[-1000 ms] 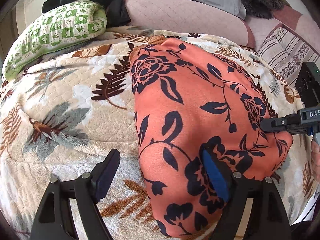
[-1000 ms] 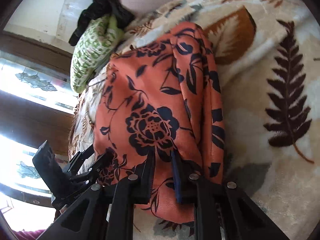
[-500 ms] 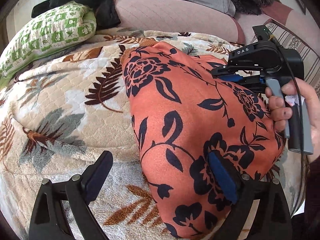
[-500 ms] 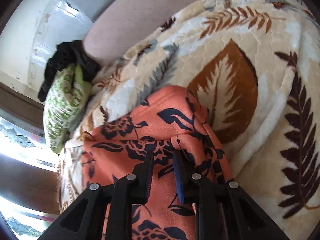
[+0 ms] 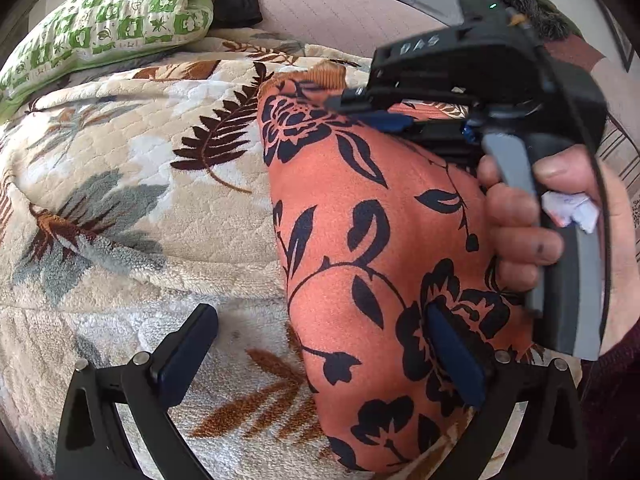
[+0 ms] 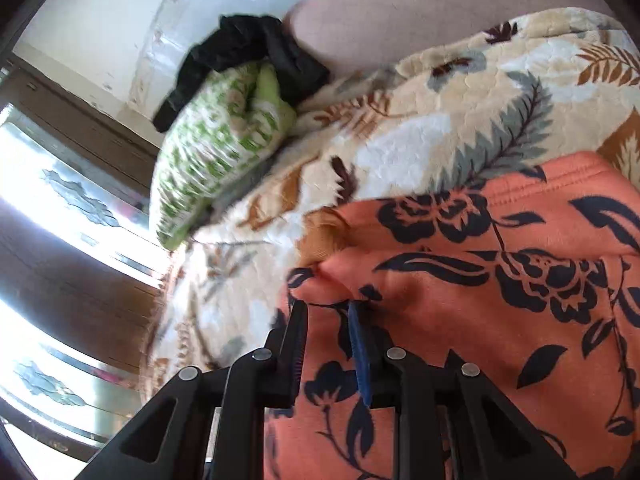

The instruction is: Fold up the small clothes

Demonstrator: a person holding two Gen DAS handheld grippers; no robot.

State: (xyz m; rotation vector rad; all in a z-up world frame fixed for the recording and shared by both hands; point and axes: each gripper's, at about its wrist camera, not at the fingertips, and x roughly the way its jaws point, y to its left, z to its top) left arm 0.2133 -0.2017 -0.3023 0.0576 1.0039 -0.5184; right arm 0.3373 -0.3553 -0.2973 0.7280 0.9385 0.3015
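Note:
An orange garment point(image 5: 360, 240) with a dark flower print lies folded lengthwise on the leaf-patterned blanket point(image 5: 140, 200). My left gripper point(image 5: 320, 356) hangs over its near end. Its jaws are opening wide. The garment's left edge lies between them, the right finger point(image 5: 452, 360) rests over the cloth, and the pads press on nothing. A hand holds my right gripper point(image 5: 360, 110) over the garment's far end. In the right wrist view this gripper point(image 6: 326, 312) is shut on a raised fold of the garment point(image 6: 480, 300) near its ribbed hem.
A green-and-white pillow point(image 5: 108, 28) and a black cloth point(image 5: 236, 0) lie at the back left, also seen as pillow point(image 6: 216, 152) and cloth point(image 6: 248, 52). A pink cushion point(image 5: 340, 8) runs along the back. A bright window point(image 6: 60, 200) stands to the left.
My right gripper has carried its pinched cloth from the garment's near right side across to the far end. The left jaws have spread wider; the left hand has hardly moved.

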